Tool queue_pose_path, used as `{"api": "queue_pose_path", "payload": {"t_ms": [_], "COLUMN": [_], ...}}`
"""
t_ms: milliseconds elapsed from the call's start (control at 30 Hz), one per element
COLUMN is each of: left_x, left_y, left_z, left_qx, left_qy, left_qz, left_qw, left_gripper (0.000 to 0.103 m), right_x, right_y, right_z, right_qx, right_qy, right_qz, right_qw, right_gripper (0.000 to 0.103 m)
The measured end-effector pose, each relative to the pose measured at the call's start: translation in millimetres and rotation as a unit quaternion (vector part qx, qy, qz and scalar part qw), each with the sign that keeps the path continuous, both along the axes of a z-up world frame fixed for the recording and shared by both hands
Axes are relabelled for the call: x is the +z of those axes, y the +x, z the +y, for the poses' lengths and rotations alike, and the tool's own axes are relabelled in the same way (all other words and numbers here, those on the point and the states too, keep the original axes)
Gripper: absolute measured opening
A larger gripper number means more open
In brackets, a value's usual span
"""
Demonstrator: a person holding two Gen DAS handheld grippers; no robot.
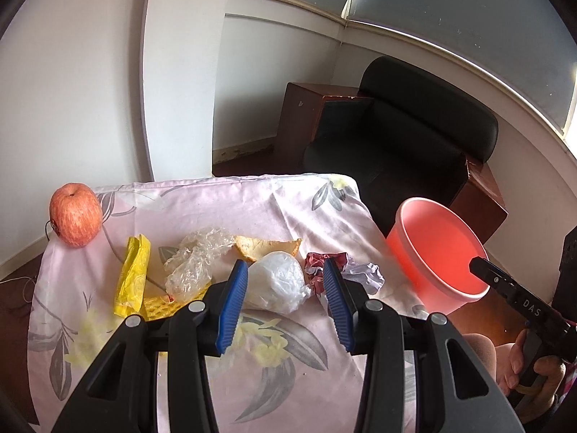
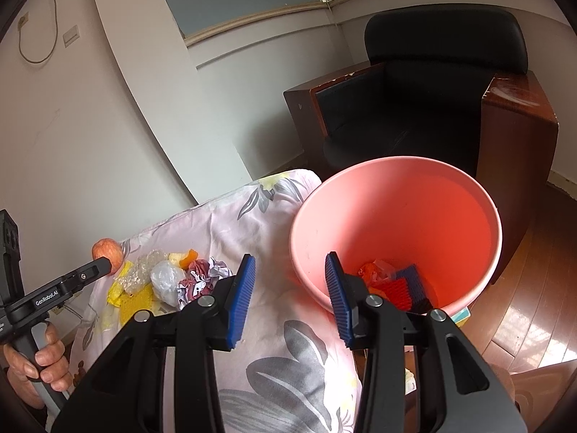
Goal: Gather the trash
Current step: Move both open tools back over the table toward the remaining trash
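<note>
In the left wrist view, the left gripper (image 1: 285, 288) is open and holds nothing, with the white plastic ball (image 1: 277, 286) lying on the flowery cloth (image 1: 202, 213) between its blue fingers (image 1: 233, 299), so a poor squeeze could make that slippery ball pop out and roll off. In the right wrist view, the right gripper (image 2: 290, 292) has the wall of the pink bucket (image 2: 306, 238) between its half-open fingers, but I cannot tell if they pinch it. The bucket could tip, spilling the trash inside (image 2: 378, 278).
</note>
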State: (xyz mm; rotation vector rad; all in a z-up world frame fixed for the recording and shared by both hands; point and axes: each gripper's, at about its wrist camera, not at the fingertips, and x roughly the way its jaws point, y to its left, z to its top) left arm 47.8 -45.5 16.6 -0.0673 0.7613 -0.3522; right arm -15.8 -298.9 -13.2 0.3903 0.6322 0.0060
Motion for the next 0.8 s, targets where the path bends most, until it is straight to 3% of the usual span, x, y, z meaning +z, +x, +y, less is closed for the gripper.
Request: {"api": "queue_pose_path", "payload": {"t_ms": [567,800], "left_x": [-17.1,-27.8], "left_y": [-0.8,-4.9], "left_z": [34.4,55.4], "left_qx": [0.035,0.058], "left_qy": [-0.003,0.014], "left_qz": [0.011,0.011], "left_qw": [0.9993,0.9981], "left_gripper": [0.043,0.043], "right_x": [-5.2,-15.5], "right_y": [4.8,12.5], "right_z": [18.0,30.3], "right_qx": [0.030,0.050], "right_qy": [-0.005,0.010], "right_qz": [0.008,0.023], "right_qw": [1.000,0.998], "right_gripper": [0.041,0.041]}}
